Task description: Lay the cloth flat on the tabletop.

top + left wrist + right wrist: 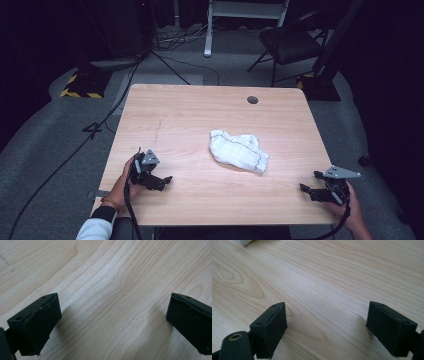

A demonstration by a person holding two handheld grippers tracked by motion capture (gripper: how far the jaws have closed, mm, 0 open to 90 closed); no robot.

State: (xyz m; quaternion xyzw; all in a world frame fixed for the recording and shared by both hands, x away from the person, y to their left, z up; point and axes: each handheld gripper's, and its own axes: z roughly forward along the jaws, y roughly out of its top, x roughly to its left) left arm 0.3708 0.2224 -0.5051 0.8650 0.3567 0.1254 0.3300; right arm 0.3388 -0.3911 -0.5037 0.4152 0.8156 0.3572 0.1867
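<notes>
On the light wooden table [190, 115], a crumpled white cloth [238, 151] lies near the middle, well apart from both grippers. Left gripper [161, 181] and right gripper [310, 189] rest near the front edge, jaws spread, holding nothing.

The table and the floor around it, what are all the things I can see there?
cloth: one, white, crumpled, near the middle of the table
table: one, light wood, in the centre of the room
hole: one, dark and round, near the far right corner of the table top
chair: one, black, on the floor beyond the table's far right
cables: several, black, across the grey floor to the left of the table
striped base: one, yellow and black, on the floor at the far left
left tongs: one, black, open, held low over the table's near left
right tongs: one, black, open, held low over the table's near right
</notes>
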